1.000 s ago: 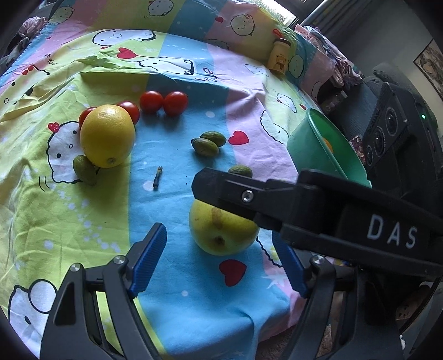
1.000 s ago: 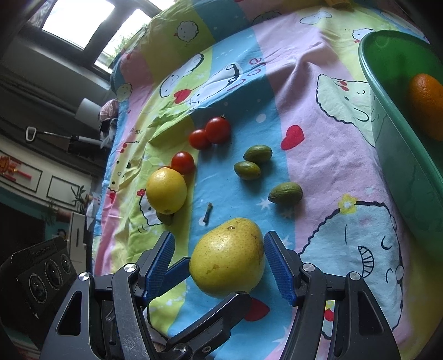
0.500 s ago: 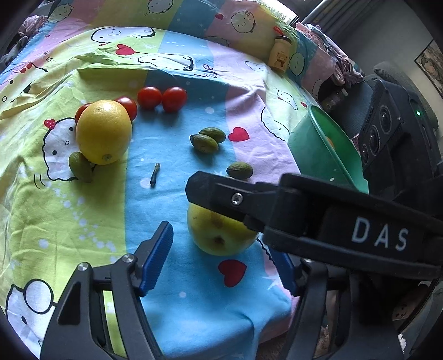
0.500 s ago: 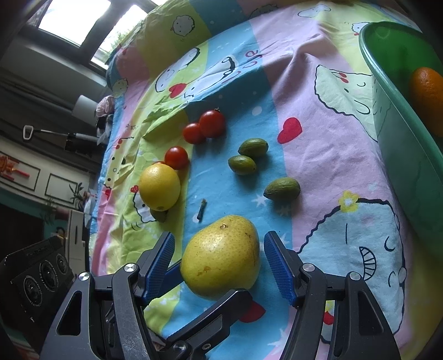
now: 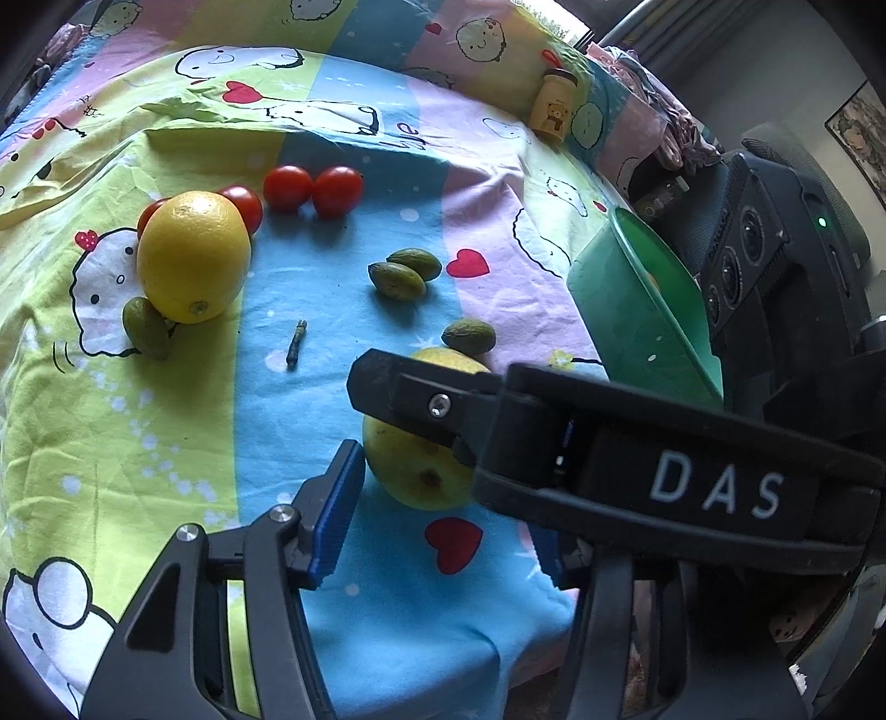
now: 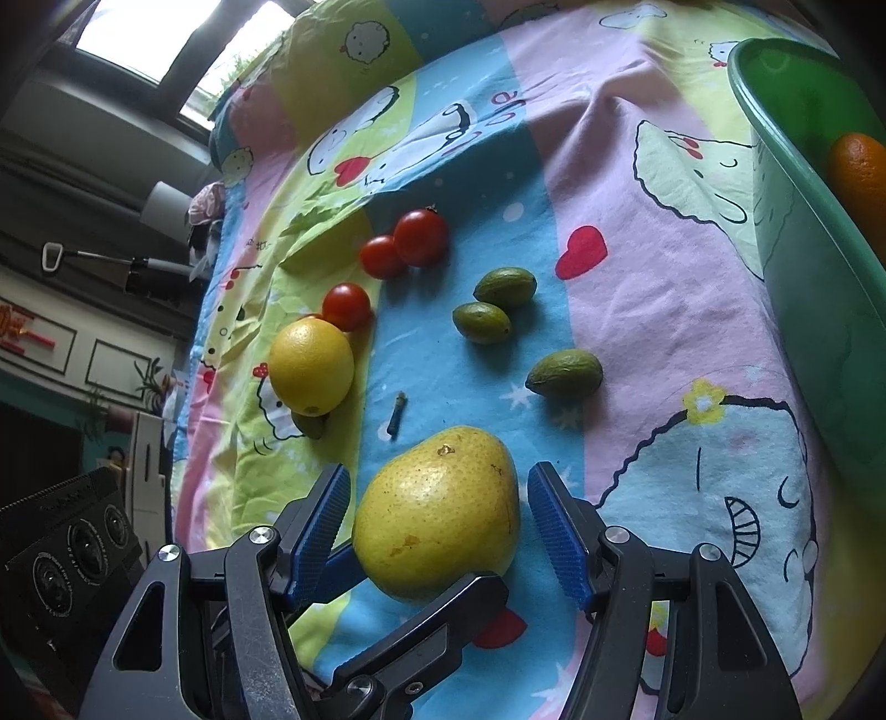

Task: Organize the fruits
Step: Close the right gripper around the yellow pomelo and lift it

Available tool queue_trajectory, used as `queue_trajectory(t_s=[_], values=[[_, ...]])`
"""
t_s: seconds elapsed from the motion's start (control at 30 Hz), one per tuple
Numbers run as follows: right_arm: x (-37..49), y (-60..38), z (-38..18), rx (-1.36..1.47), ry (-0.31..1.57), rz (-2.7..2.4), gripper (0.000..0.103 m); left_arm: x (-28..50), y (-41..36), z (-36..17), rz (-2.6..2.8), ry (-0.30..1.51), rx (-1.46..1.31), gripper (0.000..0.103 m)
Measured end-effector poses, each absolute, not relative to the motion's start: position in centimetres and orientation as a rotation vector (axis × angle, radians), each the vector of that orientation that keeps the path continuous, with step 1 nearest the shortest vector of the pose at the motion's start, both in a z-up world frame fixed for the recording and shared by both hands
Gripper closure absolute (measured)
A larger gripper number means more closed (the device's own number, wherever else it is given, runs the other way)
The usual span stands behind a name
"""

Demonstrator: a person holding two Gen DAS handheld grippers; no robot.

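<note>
The pear (image 6: 437,520) lies at lower centre, the lemon (image 6: 311,366) to its upper left, the bowl (image 6: 819,310) along the right edge.

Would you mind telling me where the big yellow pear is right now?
The pear lies on the blue stripe of the bedsheet, low and centre in the right wrist view, between the right claw's blue pads, just below the small dark stem.

Bright window (image 6: 160,44) above cartoon bedsheet (image 6: 637,310)
</note>
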State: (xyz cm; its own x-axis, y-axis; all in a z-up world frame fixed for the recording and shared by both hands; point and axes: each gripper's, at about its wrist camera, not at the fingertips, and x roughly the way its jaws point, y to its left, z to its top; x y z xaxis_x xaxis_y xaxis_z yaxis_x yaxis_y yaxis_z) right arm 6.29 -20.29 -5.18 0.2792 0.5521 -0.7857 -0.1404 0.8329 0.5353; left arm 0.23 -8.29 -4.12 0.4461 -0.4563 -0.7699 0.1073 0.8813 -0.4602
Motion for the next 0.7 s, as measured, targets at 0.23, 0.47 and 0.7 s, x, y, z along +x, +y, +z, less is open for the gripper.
queue_trajectory(t_s=[0.23,0.47,0.7], values=[[6.38,-20.05,-5.22,0.387,1.205,0.487,0.035,0.15,-8.12,-4.11,-0.362,1.056,-0.378,0.048],[6.16,-19.8,-4.84,0.355,1.185,0.5,0.041,-0.06,-7.89,-3.81,-0.358,1.041,-0.38,0.048],[5.97,-19.74,-4.32,0.355,1.151,0.507,0.041,-0.28,-7.73,-3.27,-0.357,1.01,-0.375,0.048]])
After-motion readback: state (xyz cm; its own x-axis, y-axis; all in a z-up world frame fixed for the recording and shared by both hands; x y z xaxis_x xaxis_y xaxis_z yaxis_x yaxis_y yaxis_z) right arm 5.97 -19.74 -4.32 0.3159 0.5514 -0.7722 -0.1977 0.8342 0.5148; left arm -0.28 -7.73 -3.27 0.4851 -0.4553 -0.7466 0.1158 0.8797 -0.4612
